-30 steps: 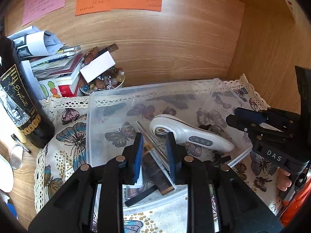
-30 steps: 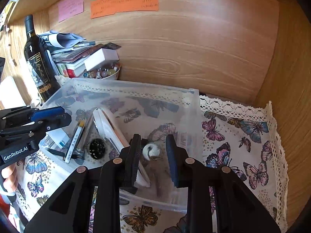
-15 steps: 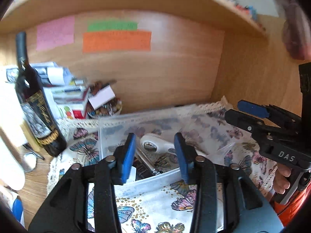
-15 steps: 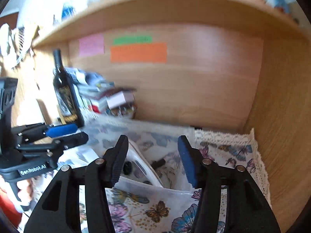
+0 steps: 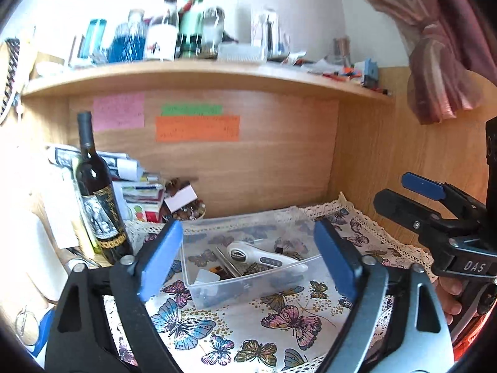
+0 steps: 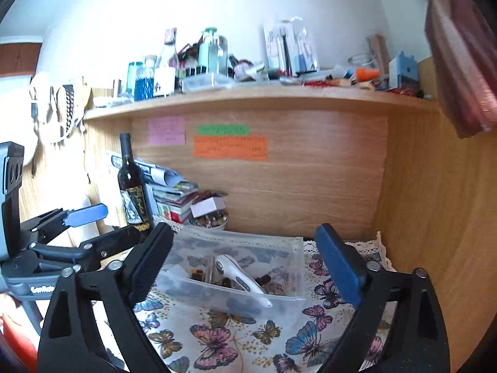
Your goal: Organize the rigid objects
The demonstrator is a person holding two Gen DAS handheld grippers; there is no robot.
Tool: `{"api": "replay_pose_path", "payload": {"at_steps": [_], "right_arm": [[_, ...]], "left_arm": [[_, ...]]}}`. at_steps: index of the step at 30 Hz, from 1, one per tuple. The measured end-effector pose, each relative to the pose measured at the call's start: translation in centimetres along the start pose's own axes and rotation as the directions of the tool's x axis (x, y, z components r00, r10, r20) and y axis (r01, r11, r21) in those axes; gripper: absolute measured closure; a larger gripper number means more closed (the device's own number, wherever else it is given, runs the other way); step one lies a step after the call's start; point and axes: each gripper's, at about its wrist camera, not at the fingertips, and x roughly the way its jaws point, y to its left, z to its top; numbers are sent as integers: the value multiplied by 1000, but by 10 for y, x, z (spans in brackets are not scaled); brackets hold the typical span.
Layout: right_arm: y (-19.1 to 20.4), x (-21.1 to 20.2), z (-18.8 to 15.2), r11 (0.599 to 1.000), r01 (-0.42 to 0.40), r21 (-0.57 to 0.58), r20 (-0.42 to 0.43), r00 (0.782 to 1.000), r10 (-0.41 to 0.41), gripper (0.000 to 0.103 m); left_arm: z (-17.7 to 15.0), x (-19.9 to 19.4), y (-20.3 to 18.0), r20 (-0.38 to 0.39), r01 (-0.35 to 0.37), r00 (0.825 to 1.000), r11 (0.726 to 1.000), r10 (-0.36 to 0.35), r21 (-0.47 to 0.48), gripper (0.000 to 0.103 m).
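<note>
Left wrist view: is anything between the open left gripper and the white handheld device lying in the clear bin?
Only the bin's own near wall. The left gripper is open and empty, well back from the clear bin. The white device lies inside on top of smaller items, open from above. The right gripper is off to the side.

A wooden desk alcove has a wood back panel (image 5: 264, 161) and side panel (image 6: 435, 205). A shelf (image 5: 198, 73) above carries bottles and clutter against a white wall (image 6: 217, 0). Pink, green and orange paper notes (image 5: 197, 128) stick to the back panel. A pink curtain (image 5: 435, 46) hangs at the right in daylight.
</note>
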Motion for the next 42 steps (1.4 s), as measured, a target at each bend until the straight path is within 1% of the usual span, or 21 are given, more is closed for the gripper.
{"api": "replay_pose_path", "payload": {"at_steps": [1, 4, 13, 25, 42], "right_arm": [[0, -6, -1, 1000, 7, 6, 14, 1000, -7, 1], [3, -17, -2, 1000, 6, 16, 30, 1000, -6, 0], [5, -33, -8, 999, -1, 37, 32, 999, 0, 0], [0, -35, -10, 998, -2, 55, 34, 999, 1, 0], [-2, -32, -11, 998, -7, 66, 23, 1000, 6, 0]], "left_arm": [[0, -6, -2, 11, -5, 1000, 1000, 5, 3, 11], [-1, -18, -5, 39, -12, 999, 1000, 12, -1, 5], [-6, -39, -10, 67, -23, 997, 1000, 23, -3, 2], [-8, -43, -14, 68, -29, 997, 1000, 30, -5, 2], [-7, -34, -14, 57, -10, 998, 1000, 10, -4, 1]]}}
